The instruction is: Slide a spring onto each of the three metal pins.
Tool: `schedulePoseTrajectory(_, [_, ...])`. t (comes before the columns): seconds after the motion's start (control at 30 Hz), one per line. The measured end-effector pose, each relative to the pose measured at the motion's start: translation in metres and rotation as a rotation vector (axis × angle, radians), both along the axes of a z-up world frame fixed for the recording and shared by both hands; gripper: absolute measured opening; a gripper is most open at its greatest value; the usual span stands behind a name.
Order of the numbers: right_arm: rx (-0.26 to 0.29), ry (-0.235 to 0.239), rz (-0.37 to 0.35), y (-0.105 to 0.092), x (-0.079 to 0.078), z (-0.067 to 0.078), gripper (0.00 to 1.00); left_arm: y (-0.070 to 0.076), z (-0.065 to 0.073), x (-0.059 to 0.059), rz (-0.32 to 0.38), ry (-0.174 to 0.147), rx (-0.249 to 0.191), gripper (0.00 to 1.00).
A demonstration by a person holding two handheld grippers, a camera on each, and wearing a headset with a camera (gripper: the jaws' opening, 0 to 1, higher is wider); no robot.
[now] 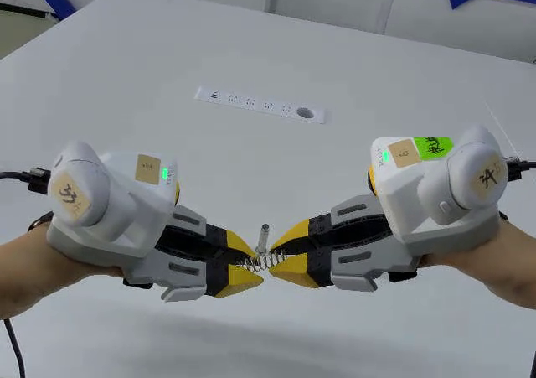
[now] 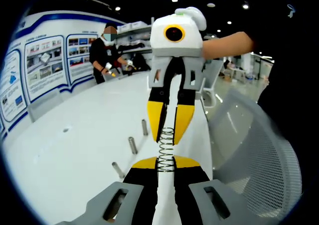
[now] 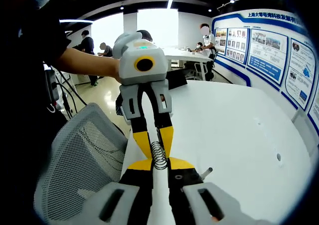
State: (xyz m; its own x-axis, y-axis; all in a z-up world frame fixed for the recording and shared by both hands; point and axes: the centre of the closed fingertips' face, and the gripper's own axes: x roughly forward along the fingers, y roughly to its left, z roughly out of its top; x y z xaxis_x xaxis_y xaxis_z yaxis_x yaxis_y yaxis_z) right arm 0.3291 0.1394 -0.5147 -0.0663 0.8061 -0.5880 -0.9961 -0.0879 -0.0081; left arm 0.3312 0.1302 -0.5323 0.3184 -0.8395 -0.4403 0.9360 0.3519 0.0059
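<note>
In the head view the spring (image 1: 261,262) is stretched above the white table (image 1: 126,76). One end is clamped in the left gripper (image 1: 254,267) and the other in the right gripper (image 1: 272,259), with an upright pin (image 1: 263,237) just behind the spring. In the left gripper view both grippers pinch the spring's ends, and three pins (image 2: 132,145) stand left of the spring. The right gripper view shows both ends pinched too, with one pin just right of the spring.

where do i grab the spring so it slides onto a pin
Probably one end coil only, pinched from the side across its axis. The spring lies roughly level, an end in each of the left gripper and right gripper; freeing one end leaves an open bore to drop over an upright pin.
</note>
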Motion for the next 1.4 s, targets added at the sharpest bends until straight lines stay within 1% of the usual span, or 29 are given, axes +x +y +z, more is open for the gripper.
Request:
schedulePoseTrajectory(0.07, [0.02, 0.018, -0.001, 0.002, -0.001, 0.004, 0.11, 0.001, 0.002, -0.001, -0.002, -0.004, -0.001, 0.1])
schedulePoseTrajectory(0.17, [0.037, 0.027, 0.0, 0.005, -0.003, 0.007, 0.11, 0.001, 0.003, -0.002, -0.005, -0.007, 0.004, 0.1])
schedulePoseTrajectory(0.23, [0.054, 0.029, 0.006, 0.009, -0.005, 0.011, 0.11, 0.001, 0.002, -0.003, -0.009, -0.005, 0.007, 0.1])
schedulePoseTrajectory(0.33, [0.059, 0.028, 0.007, 0.012, -0.004, 0.013, 0.11, -0.001, 0.0, -0.002, -0.004, -0.008, 0.016, 0.1])
schedulePoseTrajectory(0.37, [0.076, 0.037, 0.005, 0.014, -0.005, 0.016, 0.11, -0.001, 0.0, -0.002, -0.003, -0.006, 0.014, 0.1])
schedulePoseTrajectory(0.5, [0.085, 0.028, 0.013, 0.018, -0.007, 0.02, 0.11, -0.003, 0.001, -0.002, -0.004, -0.012, 0.013, 0.1])
schedulePoseTrajectory(0.67, [0.114, 0.045, -0.001, 0.024, -0.007, 0.025, 0.11, -0.004, 0.003, -0.001, -0.004, -0.014, -0.005, 0.1])
schedulePoseTrajectory(0.7, [0.114, 0.041, 0.001, 0.025, -0.008, 0.026, 0.11, -0.004, 0.003, -0.001, -0.005, -0.012, -0.007, 0.1])
schedulePoseTrajectory(0.73, [0.11, 0.017, 0.005, 0.026, -0.007, 0.026, 0.11, -0.004, 0.003, 0.0, -0.004, -0.012, -0.007, 0.1])
schedulePoseTrajectory(0.77, [0.107, -0.02, 0.006, 0.027, -0.005, 0.026, 0.11, -0.004, 0.004, 0.001, 0.002, -0.015, -0.009, 0.1])
schedulePoseTrajectory(0.8, [0.109, -0.014, 0.007, 0.029, -0.007, 0.027, 0.11, -0.003, 0.004, 0.002, 0.002, -0.014, -0.012, 0.1])
schedulePoseTrajectory(0.83, [0.109, -0.018, 0.005, 0.029, -0.007, 0.027, 0.11, -0.003, 0.004, 0.003, 0.003, -0.01, -0.018, 0.1])
schedulePoseTrajectory(0.87, [0.107, -0.017, 0.003, 0.029, -0.005, 0.027, 0.1, -0.003, 0.004, 0.002, 0.011, 0.019, -0.036, 0.11])
schedulePoseTrajectory(0.9, [0.106, -0.014, 0.002, 0.029, -0.005, 0.027, 0.1, -0.003, 0.004, 0.0, 0.021, 0.061, -0.061, 0.11])
schedulePoseTrajectory(0.93, [0.107, -0.007, -0.001, 0.03, -0.004, 0.026, 0.1, -0.002, 0.005, 0.002, 0.029, 0.067, -0.068, 0.11])
schedulePoseTrajectory(0.97, [0.106, -0.008, -0.006, 0.03, -0.003, 0.026, 0.1, -0.001, 0.004, 0.004, 0.036, 0.052, -0.062, 0.11])
schedulePoseTrajectory(1.0, [0.107, -0.006, -0.011, 0.03, -0.001, 0.027, 0.1, -0.001, 0.005, 0.005, 0.041, 0.044, -0.06, 0.11])
schedulePoseTrajectory(1.13, [0.118, -0.001, -0.022, 0.033, 0.005, 0.029, 0.1, 0.004, 0.006, 0.01, 0.075, 0.039, -0.061, 0.12])
schedulePoseTrajectory(1.17, [0.119, -0.002, -0.023, 0.033, 0.006, 0.03, 0.1, 0.005, 0.005, 0.011, 0.083, 0.043, -0.057, 0.13])
schedulePoseTrajectory(1.2, [0.12, -0.004, -0.024, 0.034, 0.008, 0.031, 0.1, 0.008, 0.003, 0.012, 0.094, 0.055, -0.053, 0.16])
schedulePoseTrajectory(1.27, [0.12, -0.007, -0.027, 0.034, 0.012, 0.032, 0.11, 0.01, 0.003, 0.012, 0.1, 0.069, -0.062, 0.23])
schedulePoseTrajectory(1.33, [0.119, -0.011, -0.027, 0.035, 0.017, 0.034, 0.11, 0.014, 0.003, 0.014, 0.117, 0.07, -0.064, 0.28])
schedulePoseTrajectory(1.4, [0.117, -0.022, -0.032, 0.035, 0.024, 0.036, 0.11, 0.019, 0.0, 0.015, 0.131, 0.076, -0.054, 0.3])
